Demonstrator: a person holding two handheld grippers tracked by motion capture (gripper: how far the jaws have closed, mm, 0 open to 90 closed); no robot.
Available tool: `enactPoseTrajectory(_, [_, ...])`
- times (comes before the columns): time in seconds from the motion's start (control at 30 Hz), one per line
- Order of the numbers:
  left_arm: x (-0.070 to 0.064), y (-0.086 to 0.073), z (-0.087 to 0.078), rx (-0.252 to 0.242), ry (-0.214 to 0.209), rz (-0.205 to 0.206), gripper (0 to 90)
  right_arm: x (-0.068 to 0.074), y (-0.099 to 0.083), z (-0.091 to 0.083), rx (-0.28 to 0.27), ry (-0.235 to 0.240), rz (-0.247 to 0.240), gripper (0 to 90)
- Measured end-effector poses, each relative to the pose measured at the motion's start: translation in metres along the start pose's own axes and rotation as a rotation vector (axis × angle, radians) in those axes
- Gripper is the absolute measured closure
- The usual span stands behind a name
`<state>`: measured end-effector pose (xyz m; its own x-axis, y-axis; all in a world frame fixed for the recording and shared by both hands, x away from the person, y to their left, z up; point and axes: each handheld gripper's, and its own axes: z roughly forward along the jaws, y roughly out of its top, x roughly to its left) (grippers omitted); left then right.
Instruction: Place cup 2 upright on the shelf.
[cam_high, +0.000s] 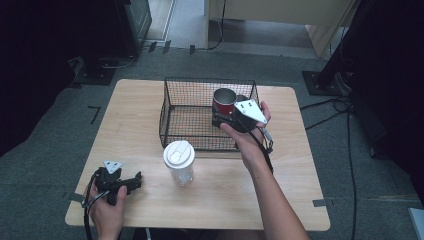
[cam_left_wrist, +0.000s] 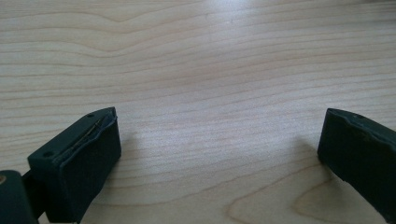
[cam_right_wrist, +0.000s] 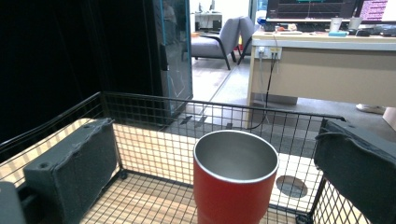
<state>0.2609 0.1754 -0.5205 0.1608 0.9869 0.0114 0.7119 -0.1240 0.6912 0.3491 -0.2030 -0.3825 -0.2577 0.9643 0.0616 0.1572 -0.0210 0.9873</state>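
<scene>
A red metal cup (cam_high: 224, 100) (cam_right_wrist: 235, 182) with a bare steel inside stands upright in the right part of a black wire basket (cam_high: 170, 110) (cam_right_wrist: 154, 116). My right gripper (cam_high: 223, 114) (cam_right_wrist: 217, 128) reaches over the basket's front right side. It is open, one jaw on each side of the cup with a gap to each. A clear cup with a white lid (cam_high: 179, 162) stands on the table just in front of the basket. At the table's front left corner, my left gripper (cam_high: 132, 182) (cam_left_wrist: 219, 116) rests low and open over bare wood.
The wooden table (cam_high: 130, 115) (cam_left_wrist: 210, 56) has bare room left of the basket and along its front right. Cables and dark stands lie on the grey floor around it. An office desk (cam_right_wrist: 322, 70) and a chair (cam_right_wrist: 219, 42) stand far behind.
</scene>
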Motion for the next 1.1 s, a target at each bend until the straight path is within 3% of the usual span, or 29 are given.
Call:
enactPoseTrajectory(0.37, [0.0,0.0,0.0,0.001,0.0,0.0,0.0,0.01,-0.017,-0.035,0.006,0.046,-0.023,0.0])
enactPoseTrajectory(0.67, [0.0,0.0,0.0,0.001,0.0,0.0,0.0,0.015,-0.035,-0.06,0.015,0.086,-0.01,0.0])
enactPoseTrajectory(1.1, [0.0,0.0,0.0,-0.003,0.0,-0.002,0.0,0.027,-0.058,-0.08,0.038,0.133,-0.036,0.0])
